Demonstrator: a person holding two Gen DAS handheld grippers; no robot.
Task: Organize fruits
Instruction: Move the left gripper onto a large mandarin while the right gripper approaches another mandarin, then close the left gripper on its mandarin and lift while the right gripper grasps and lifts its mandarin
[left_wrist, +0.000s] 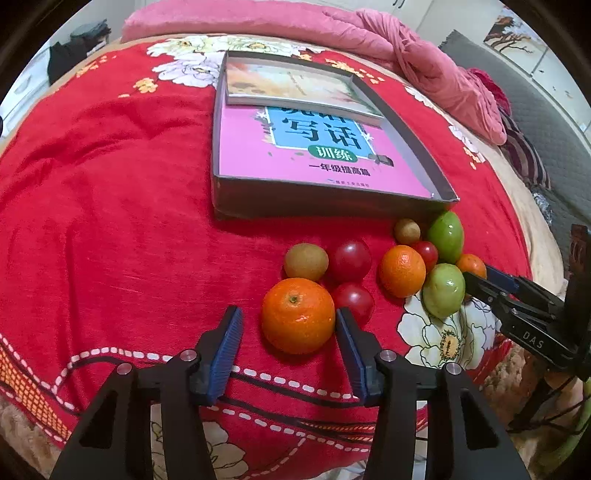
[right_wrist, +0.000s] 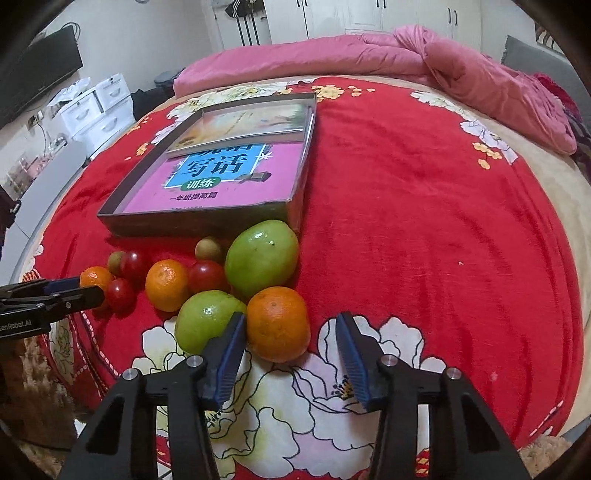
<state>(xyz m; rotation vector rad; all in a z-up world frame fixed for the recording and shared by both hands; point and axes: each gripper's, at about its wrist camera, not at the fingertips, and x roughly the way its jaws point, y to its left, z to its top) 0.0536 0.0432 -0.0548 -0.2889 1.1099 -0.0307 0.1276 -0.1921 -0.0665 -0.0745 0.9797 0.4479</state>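
Red blanket: plush, matt cloth. Oranges: dimpled, faintly glossy peel. Cherry tomatoes and green fruits: smooth, shiny skin. Box: matt grey cardboard holding a glossy paper book. Gripper pads: ribbed blue plastic.

Home bedroom. Bed covered by red floral blanket; pink quilt bunched along far edge. White wardrobe doors seen behind bed, white drawer units and dark flat screen beside left edge. Framed picture hung on wall.
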